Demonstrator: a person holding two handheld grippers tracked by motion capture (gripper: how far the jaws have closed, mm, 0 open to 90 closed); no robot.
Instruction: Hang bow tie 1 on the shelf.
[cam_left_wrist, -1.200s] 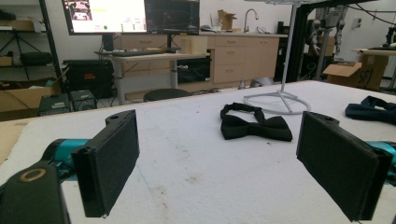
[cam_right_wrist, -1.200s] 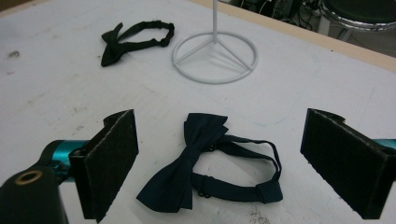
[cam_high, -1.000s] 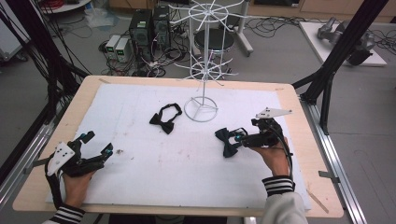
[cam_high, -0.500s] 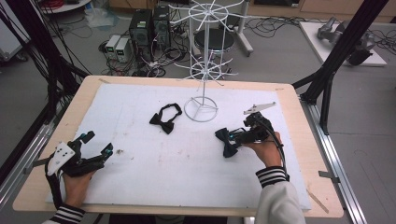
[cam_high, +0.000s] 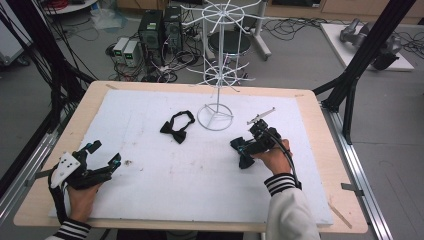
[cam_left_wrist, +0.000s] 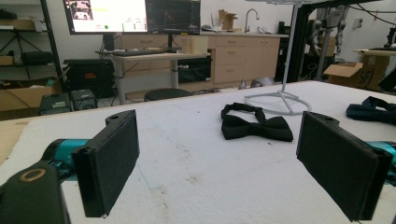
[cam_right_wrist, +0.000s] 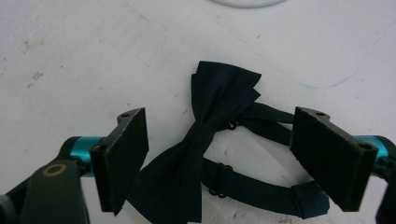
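Right tool (cam_right_wrist: 219, 158) open above dark navy fabric bow tie (cam_right_wrist: 205, 140), jaws just closing, not pressing it. Left tool (cam_left_wrist: 233, 163) wide open, holding nothing.

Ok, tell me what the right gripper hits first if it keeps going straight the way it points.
Most likely the navy bow tie: it lies on the white table cover right between the right gripper's jaws, which have just been closing but do not yet press on it. How close they are is hard to judge.

Navy bow tie (cam_right_wrist: 205, 154), black fingers (cam_right_wrist: 122, 154)
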